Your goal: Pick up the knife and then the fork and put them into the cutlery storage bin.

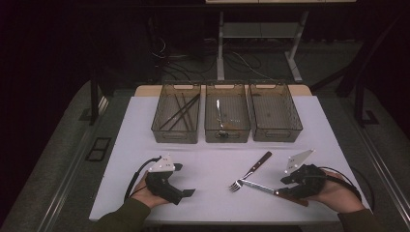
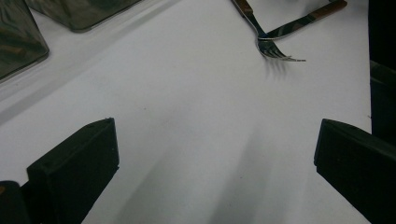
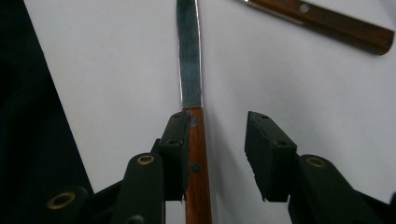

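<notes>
A knife point(image 1: 258, 186) with a steel blade and a wooden handle lies on the white table point(image 1: 140, 145) at the front right. Its tip crosses the tines of a wooden-handled fork point(image 1: 251, 171). My right gripper point(image 1: 283, 186) sits over the knife's handle. In the right gripper view the handle point(image 3: 198, 177) lies between the jaws of the right gripper point(image 3: 219, 140), against one jaw, with a clear gap to the other. The fork's handle point(image 3: 327, 21) lies beyond. My left gripper point(image 1: 184, 180) rests open at the front left with bare table between the jaws of the left gripper point(image 2: 215, 158). Farther off lie the fork point(image 2: 273, 49) and the knife point(image 2: 299, 23).
Three clear bins stand in a row at the back of the table. The left bin point(image 1: 175, 140) holds dark thin sticks, the middle bin point(image 1: 227, 139) a shiny utensil, and the right bin point(image 1: 276, 137) looks bare. Dark floor and a desk frame lie beyond.
</notes>
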### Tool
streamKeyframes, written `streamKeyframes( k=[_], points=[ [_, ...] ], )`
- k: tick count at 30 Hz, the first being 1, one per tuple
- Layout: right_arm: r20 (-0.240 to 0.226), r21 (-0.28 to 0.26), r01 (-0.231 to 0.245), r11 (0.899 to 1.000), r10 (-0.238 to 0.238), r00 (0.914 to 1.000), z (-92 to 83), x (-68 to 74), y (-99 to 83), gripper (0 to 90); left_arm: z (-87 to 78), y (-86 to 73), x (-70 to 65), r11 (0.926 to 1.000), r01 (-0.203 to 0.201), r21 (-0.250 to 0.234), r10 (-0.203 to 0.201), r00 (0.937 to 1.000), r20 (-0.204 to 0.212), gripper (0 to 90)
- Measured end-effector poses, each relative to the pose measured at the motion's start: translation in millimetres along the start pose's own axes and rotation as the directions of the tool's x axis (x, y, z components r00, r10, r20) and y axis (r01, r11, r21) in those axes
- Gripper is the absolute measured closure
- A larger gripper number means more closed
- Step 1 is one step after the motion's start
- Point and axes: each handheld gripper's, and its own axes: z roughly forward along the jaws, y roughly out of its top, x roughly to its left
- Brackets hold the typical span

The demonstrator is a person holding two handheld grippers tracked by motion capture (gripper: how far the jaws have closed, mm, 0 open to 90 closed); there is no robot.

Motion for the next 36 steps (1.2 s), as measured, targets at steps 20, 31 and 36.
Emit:
streamKeyframes(
  k=[20, 31, 36],
  points=[
    [-0.027, 0.265, 0.137, 0.954, -0.135, 0.9905, 28.7, 11.2, 27.8, 72.8, 0.4, -0.2, 0.0, 1.0, -0.001, 0.005, 0.001, 1.0, 0.002, 0.0],
    [-0.011, 0.294, 0.136, 0.946, -0.139, 0.9902, 30.1, 15.4, 31.4, 77.7, 0.7, -0.2, -0.1, 1.0, -0.004, 0.006, 0.004, 1.0, 0.003, 0.0],
    [0.0, 0.257, 0.119, 0.959, -0.123, 0.9924, 26.1, 11.6, 29.4, 77.7, 0.2, 0.0, 0.0, 1.0, -0.006, 0.007, 0.006, 1.0, 0.003, 0.0]
  ],
)
